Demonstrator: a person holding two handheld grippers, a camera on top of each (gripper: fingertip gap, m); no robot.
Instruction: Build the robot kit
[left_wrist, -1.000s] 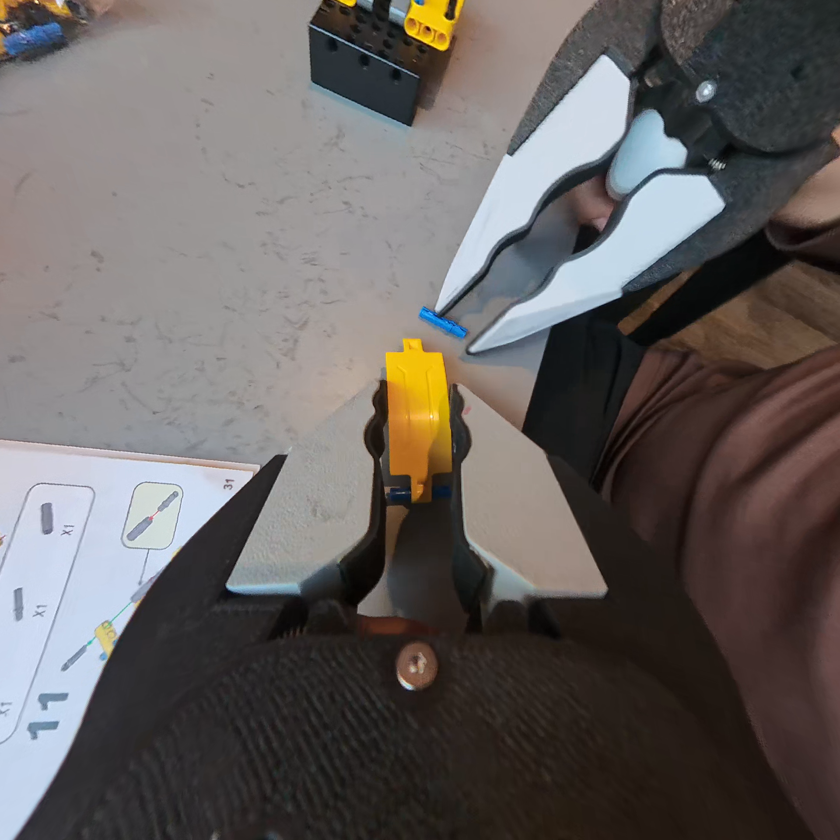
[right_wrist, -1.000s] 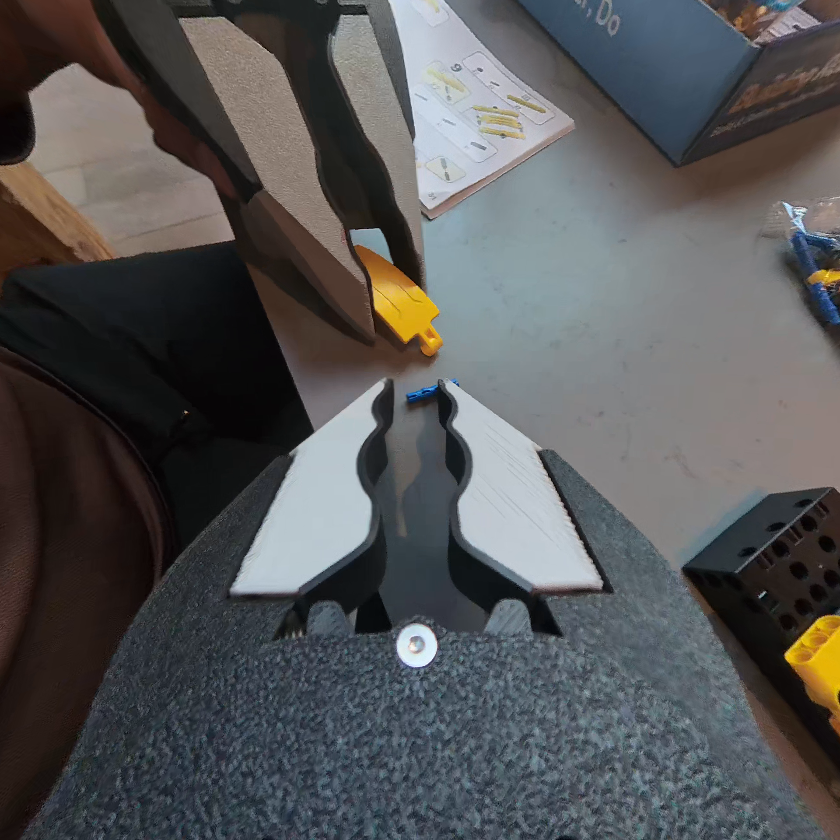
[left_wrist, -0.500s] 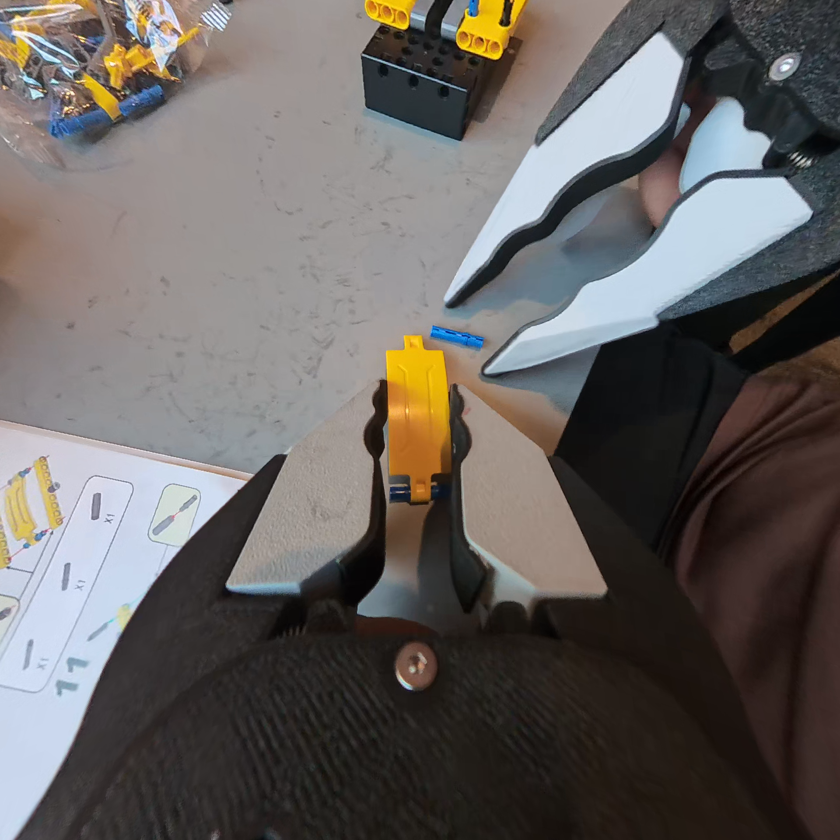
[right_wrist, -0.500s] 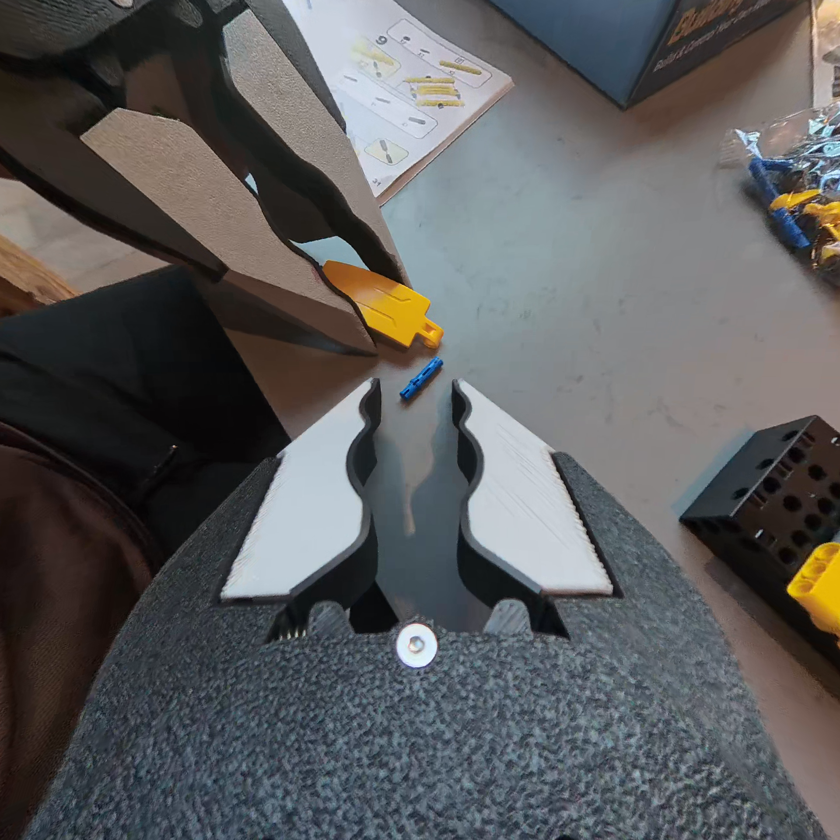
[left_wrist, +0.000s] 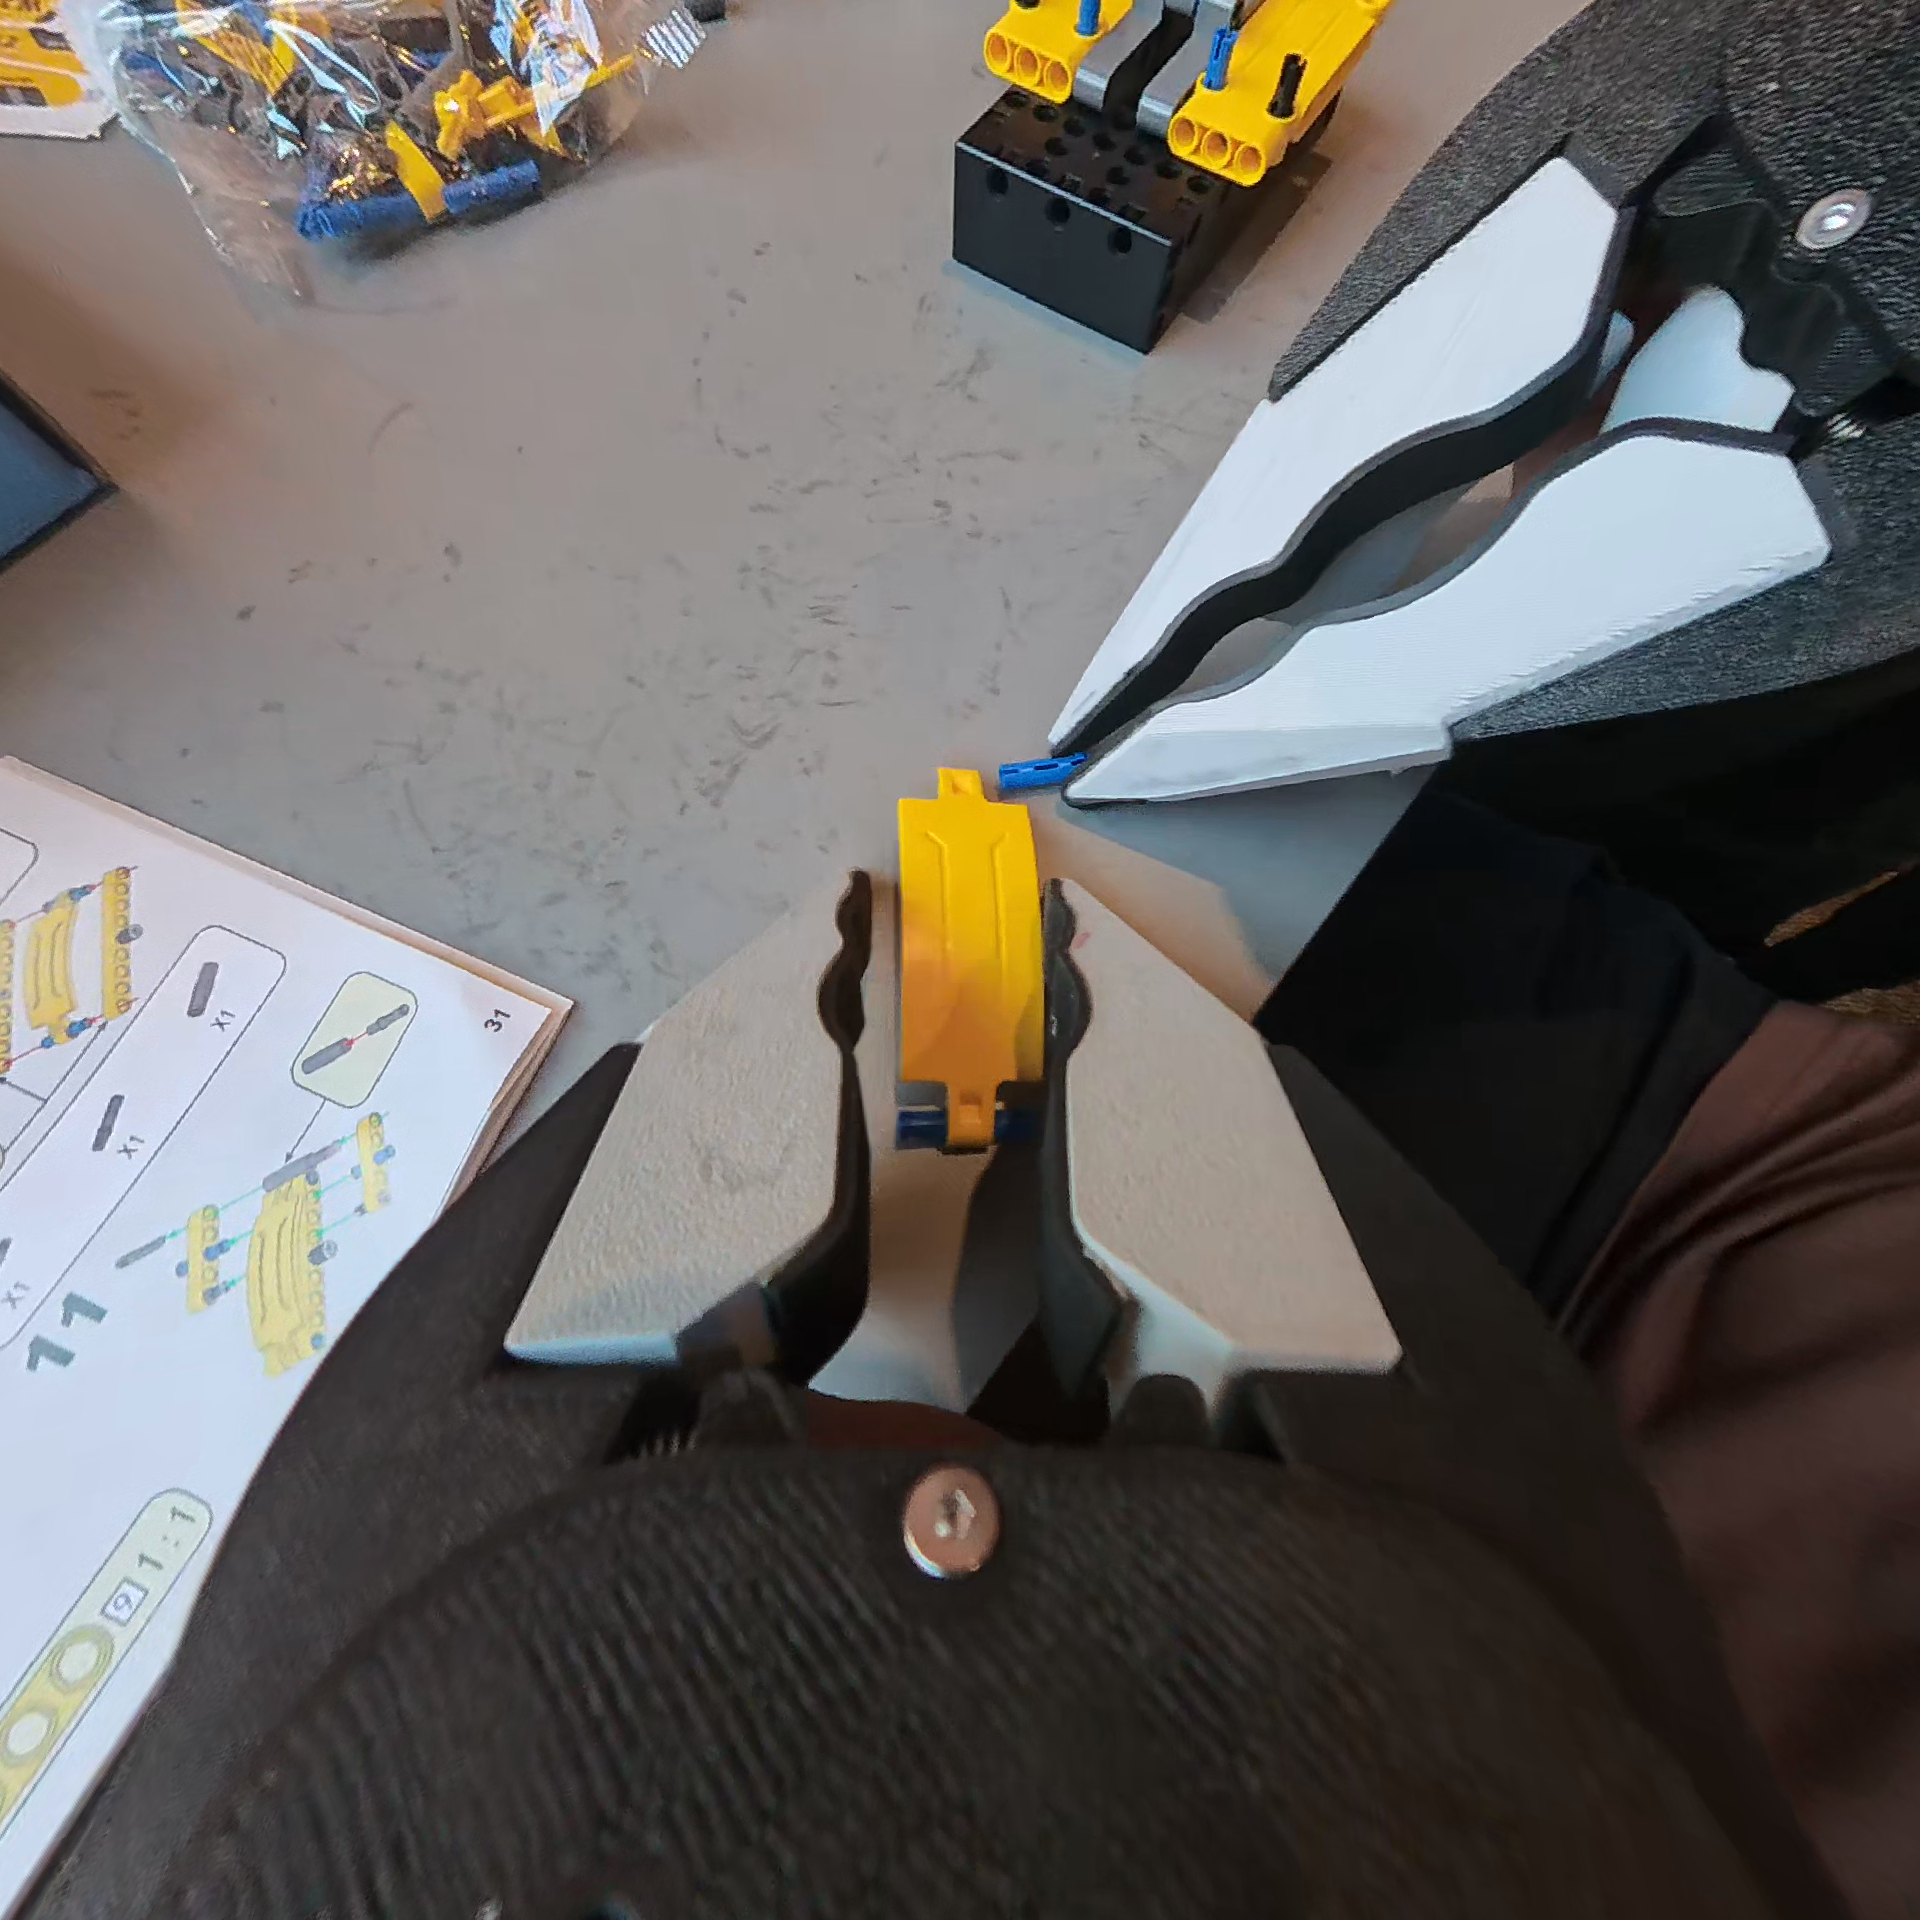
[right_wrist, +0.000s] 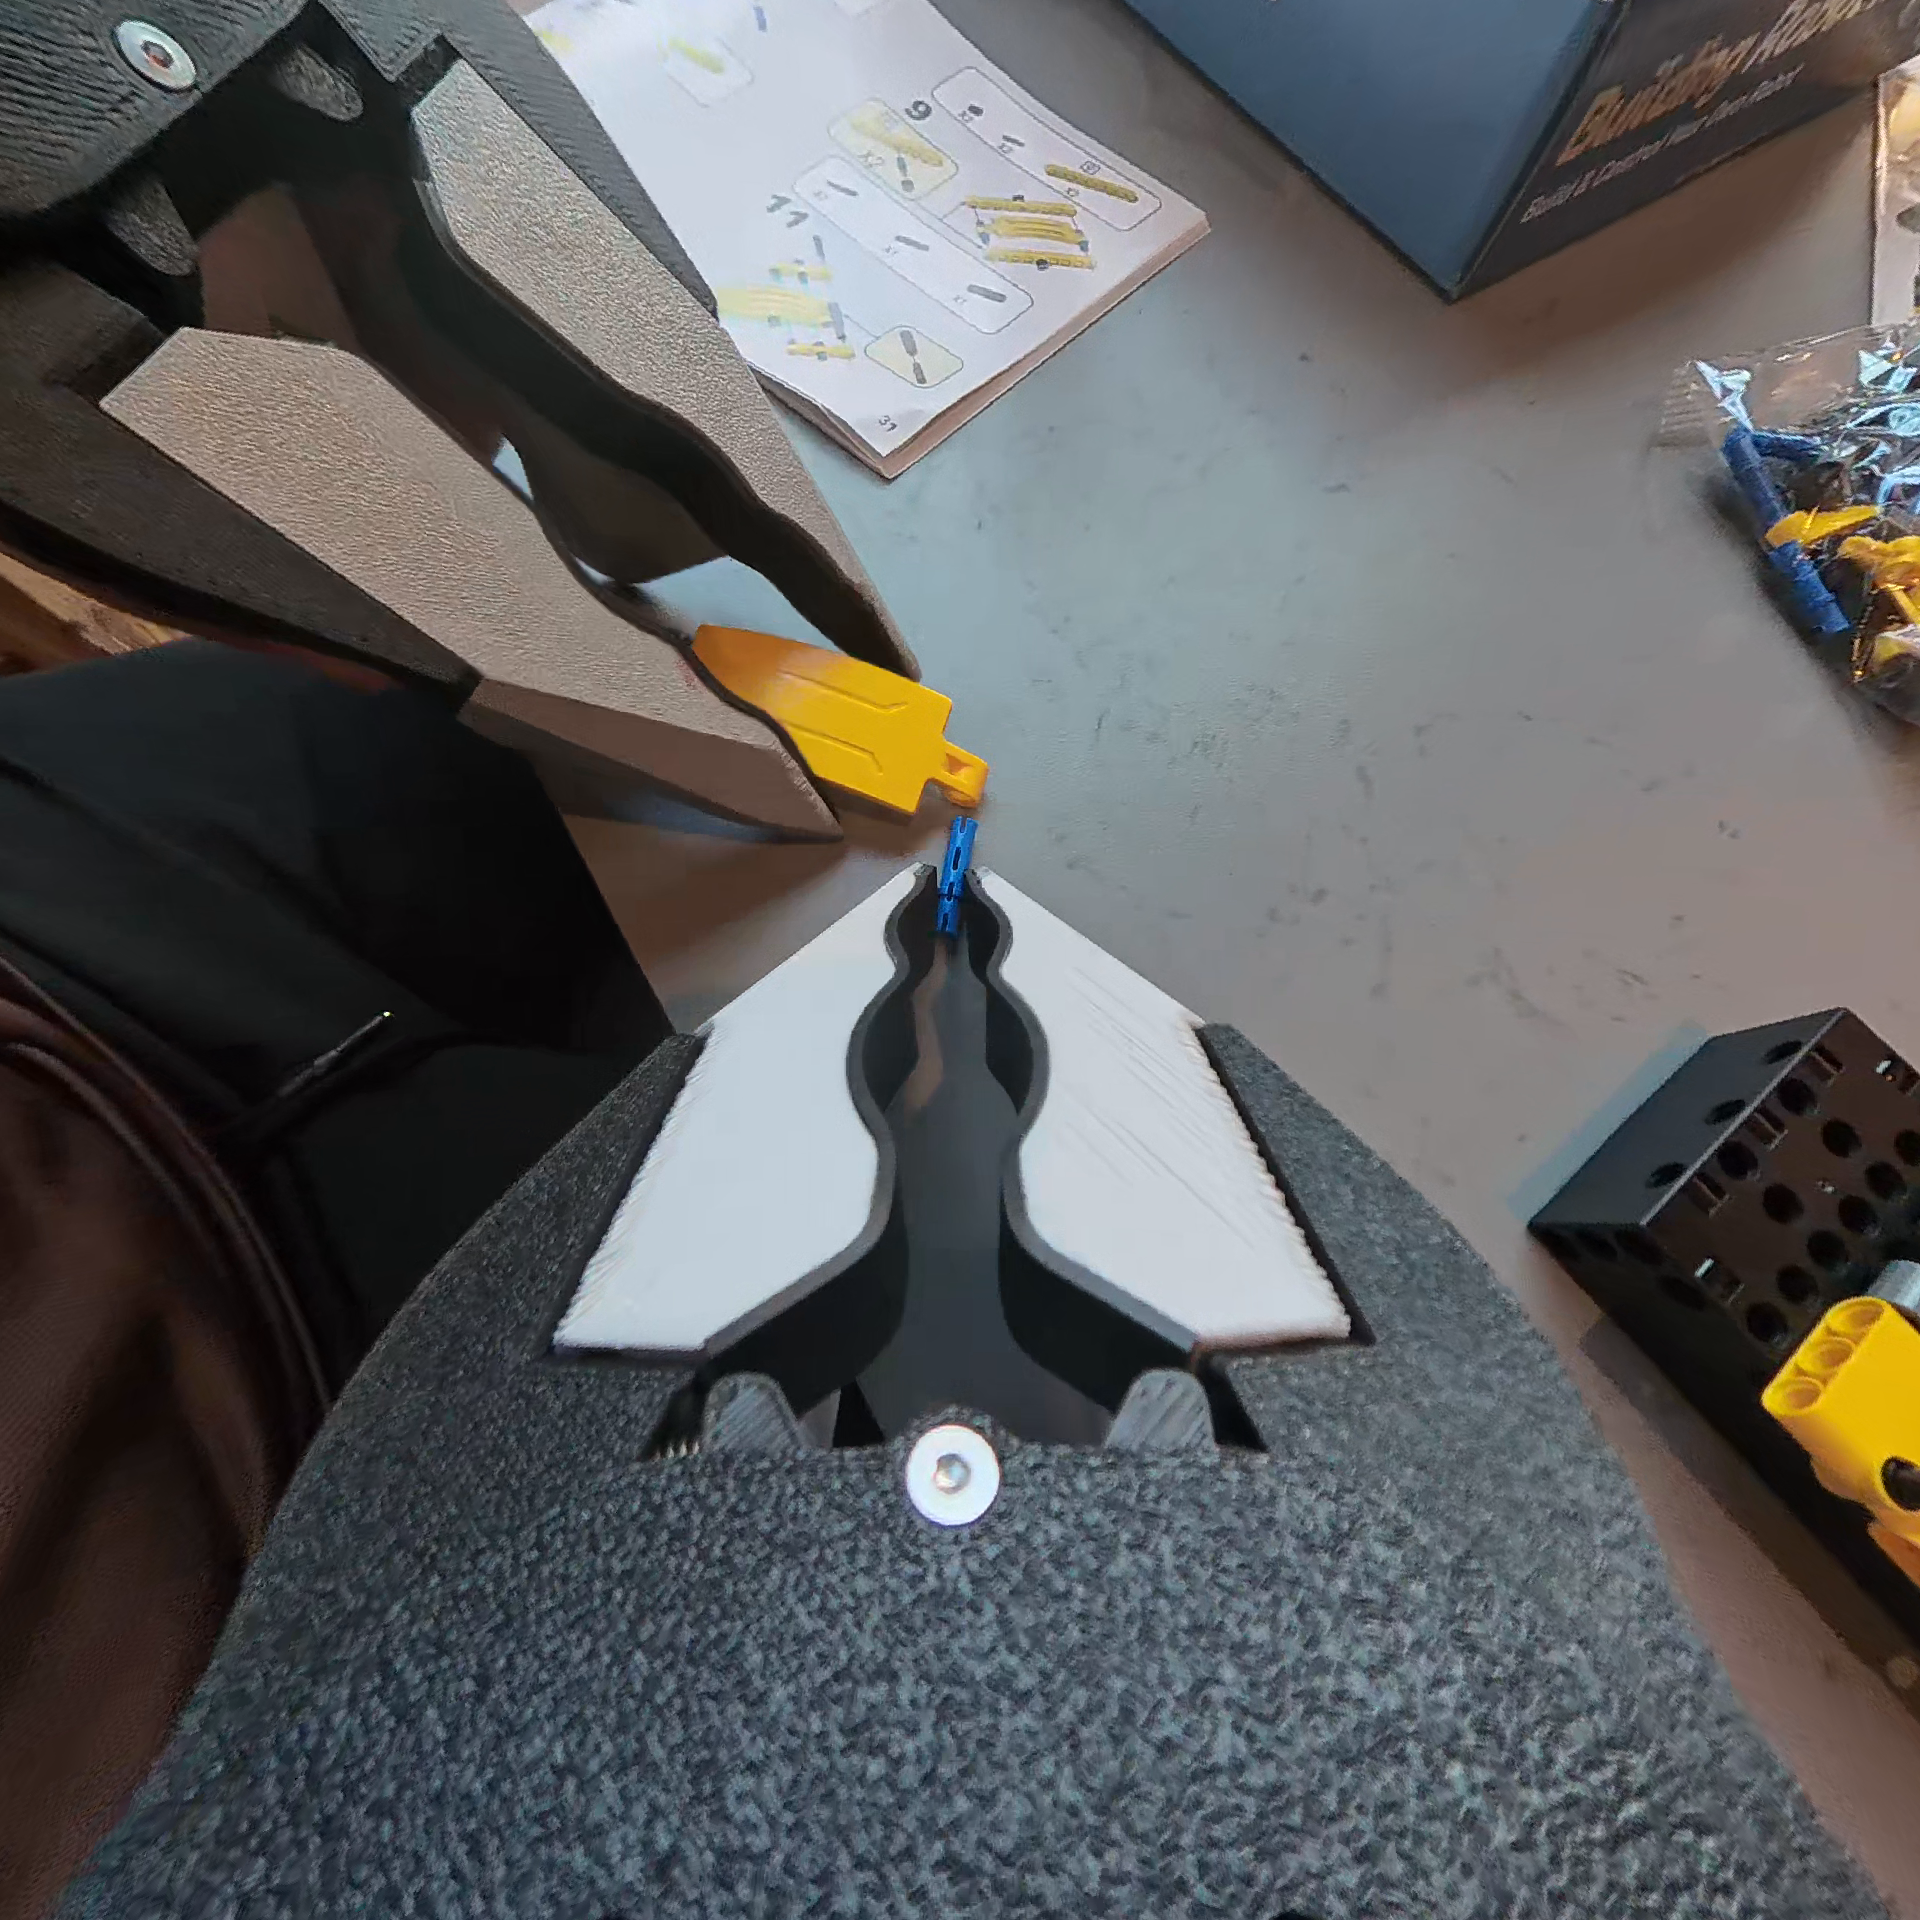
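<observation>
Left wrist view: left claw around one yellow panel, gap visible at one finger, other finger touching; grip cannot be confirmed. Right claw nearly closed, tips pinching one blue pin just beside panel's tab. Right wrist view: pin clamped between tips of right claw, pointing at panel. On grey surface: one booklet, one black block, one parts bag, one blue box.
</observation>
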